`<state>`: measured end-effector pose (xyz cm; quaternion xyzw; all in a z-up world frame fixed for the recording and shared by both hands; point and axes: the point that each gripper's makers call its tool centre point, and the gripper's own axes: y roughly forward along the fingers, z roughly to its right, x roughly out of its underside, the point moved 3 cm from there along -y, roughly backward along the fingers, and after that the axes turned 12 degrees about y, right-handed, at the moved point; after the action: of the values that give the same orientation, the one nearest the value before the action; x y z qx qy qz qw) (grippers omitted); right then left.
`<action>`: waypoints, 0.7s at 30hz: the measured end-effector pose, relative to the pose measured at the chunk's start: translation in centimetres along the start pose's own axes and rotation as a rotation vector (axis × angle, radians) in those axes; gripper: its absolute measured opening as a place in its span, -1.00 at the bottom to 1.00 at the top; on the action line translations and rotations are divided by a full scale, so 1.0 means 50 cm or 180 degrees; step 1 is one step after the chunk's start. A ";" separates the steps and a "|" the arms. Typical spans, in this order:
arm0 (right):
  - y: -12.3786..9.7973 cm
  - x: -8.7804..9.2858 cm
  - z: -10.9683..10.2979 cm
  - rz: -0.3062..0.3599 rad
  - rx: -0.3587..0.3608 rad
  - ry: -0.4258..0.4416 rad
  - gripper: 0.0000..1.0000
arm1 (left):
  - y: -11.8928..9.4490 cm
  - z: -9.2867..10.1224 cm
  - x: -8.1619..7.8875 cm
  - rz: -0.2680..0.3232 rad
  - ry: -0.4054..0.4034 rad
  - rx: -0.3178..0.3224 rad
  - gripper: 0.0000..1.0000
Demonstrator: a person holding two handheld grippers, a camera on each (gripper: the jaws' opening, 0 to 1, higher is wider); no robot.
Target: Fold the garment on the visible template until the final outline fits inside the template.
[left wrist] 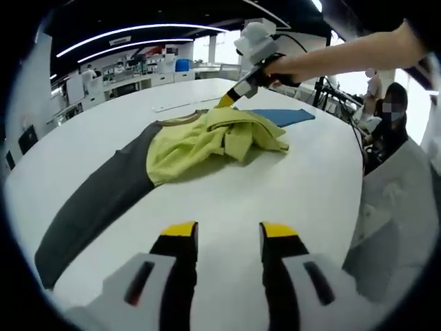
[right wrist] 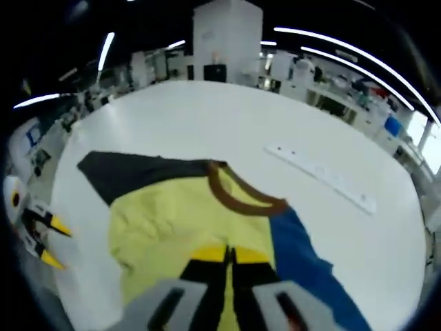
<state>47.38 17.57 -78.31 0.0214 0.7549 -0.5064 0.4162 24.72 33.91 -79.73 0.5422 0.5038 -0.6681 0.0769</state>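
Observation:
A garment lies on the white table: bunched yellow-green body, brown collar, dark grey sleeve stretched toward the lower left, and blue sleeve at the far side. My left gripper hovers over bare table short of the garment, open with nothing between its jaws. My right gripper, held by a person's hand, comes in from the far side and pinches the yellow fabric near the collar. In the right gripper view my right gripper is shut on the yellow body, beside the collar and blue sleeve. The left gripper shows at the left edge.
A long white strip lies on the table beyond the collar, also seen as the strip. A person in a white coat stands at the table's right edge. Benches and shelves fill the room behind.

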 end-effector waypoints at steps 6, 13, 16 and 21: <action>0.000 0.003 0.002 0.0009 0.0017 0.0025 -1.00 | 0.001 0.001 0.001 -0.0004 -0.0004 0.0012 -0.35; -0.032 -0.004 0.005 0.0226 0.0026 0.0012 -0.70 | 0.003 0.007 0.000 0.0000 0.0027 0.0037 -0.36; -0.046 -0.006 0.011 0.0318 0.0026 0.0026 -0.51 | 0.004 0.007 -0.001 0.0006 0.0039 0.0045 -0.36; -0.078 0.007 0.005 0.0451 -0.0070 0.0049 -0.29 | 0.006 0.010 -0.002 0.0010 0.0068 0.0066 -0.36</action>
<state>45.52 15.34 -75.66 0.0741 0.7602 -0.4671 0.4454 24.62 33.34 -79.85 0.5509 0.4968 -0.6673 0.0670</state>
